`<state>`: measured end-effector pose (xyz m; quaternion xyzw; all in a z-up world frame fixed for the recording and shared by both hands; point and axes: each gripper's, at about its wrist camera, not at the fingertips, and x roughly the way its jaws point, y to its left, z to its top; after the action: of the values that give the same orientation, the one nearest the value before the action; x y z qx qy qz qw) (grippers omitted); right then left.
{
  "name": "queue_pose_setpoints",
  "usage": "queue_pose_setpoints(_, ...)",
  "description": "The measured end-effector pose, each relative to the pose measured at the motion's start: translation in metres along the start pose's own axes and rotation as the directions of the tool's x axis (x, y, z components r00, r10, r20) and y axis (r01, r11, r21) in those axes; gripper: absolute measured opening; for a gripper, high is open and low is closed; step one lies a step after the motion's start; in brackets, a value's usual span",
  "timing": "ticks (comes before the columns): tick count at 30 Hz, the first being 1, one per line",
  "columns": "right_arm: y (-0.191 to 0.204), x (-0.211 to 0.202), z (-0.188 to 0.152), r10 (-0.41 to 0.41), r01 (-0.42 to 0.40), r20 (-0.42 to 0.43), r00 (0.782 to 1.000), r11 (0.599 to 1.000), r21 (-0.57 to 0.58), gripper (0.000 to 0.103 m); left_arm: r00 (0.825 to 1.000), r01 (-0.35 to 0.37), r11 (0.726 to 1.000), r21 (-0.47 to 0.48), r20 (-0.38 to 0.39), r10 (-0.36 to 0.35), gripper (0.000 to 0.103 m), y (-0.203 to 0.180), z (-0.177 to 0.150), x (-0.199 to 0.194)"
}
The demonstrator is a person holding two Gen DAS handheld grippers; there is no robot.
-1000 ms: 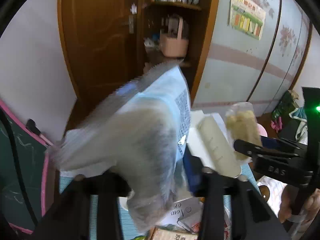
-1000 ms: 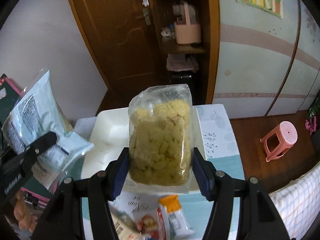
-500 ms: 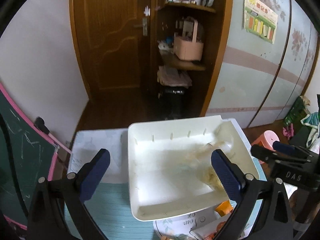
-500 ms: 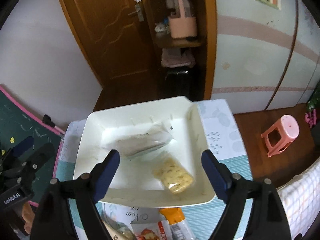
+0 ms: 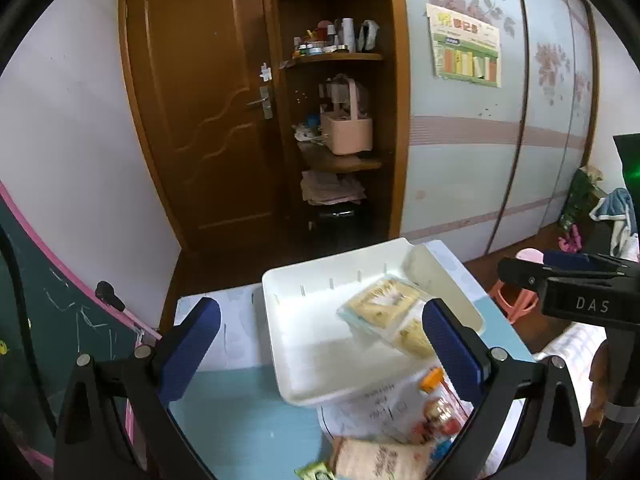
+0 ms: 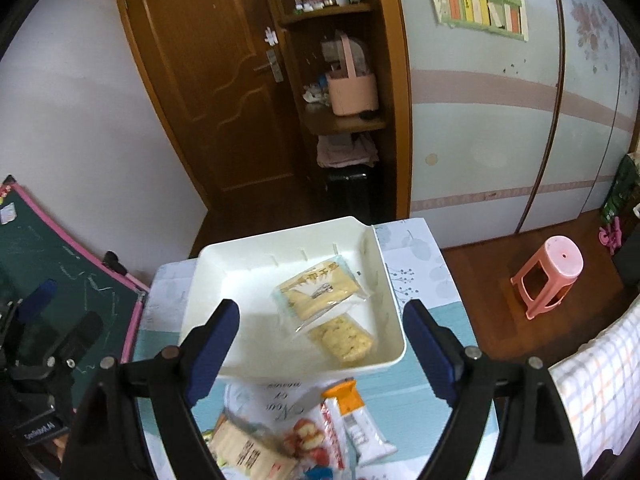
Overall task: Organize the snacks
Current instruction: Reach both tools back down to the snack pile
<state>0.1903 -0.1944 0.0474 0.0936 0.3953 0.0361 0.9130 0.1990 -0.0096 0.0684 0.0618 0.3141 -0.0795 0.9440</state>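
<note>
With both the left gripper [image 5: 320,344] and right gripper [image 6: 320,344] spread wide and empty above the white tray [image 6: 208,280], the loose snack packets [image 6: 352,420] crowded at the table's near edge risk being knocked off by a careless reach.

The white rectangular plastic tray [image 6: 224,276] looks smooth with a soft sheen. Inside it, the clear glossy film snack packet [image 6: 320,292] and the crinkly transparent bag of yellow puffs [image 6: 344,340] catch light. The pale blue worktop [image 5: 244,420] looks matt. Both tongs, left [image 5: 320,344] and right [image 6: 320,348], are matt black plastic with ribbed blue pads [image 6: 214,344]. The brown panelled wooden door [image 5: 200,120] is varnished.
</note>
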Motion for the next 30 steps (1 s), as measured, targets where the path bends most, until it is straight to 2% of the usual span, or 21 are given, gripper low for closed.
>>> queue_pose_setpoints(6,0.01,-0.051,-0.028,0.039,-0.038,0.05,0.998,0.999,-0.026,0.085,1.0,0.013,0.999,0.032,-0.002,-0.013,0.101,-0.01,-0.024,-0.043)
queue_pose_setpoints(12,0.021,-0.09,-0.063,0.032,-0.021,0.094,0.995,0.992,-0.124,0.085,0.999,0.053,0.998,0.035,-0.016,-0.052,0.101,-0.015,-0.056,-0.077)
queue_pose_setpoints(21,0.025,-0.13,-0.116,0.027,-0.007,0.094,0.995,0.979,-0.204,0.085,0.998,0.067,0.998,0.018,0.017,-0.067,0.101,-0.016,-0.103,-0.114)
queue_pose_setpoints(25,0.024,-0.137,-0.146,0.015,0.005,0.08,0.997,0.971,-0.241,0.085,0.994,0.103,0.995,0.009,-0.046,-0.102,0.101,-0.018,-0.128,-0.113)
queue_pose_setpoints(30,0.015,-0.131,-0.187,0.017,-0.009,0.032,0.999,0.973,-0.23,0.085,0.973,0.151,0.988,-0.028,-0.174,-0.153,0.101,-0.025,-0.176,-0.091)
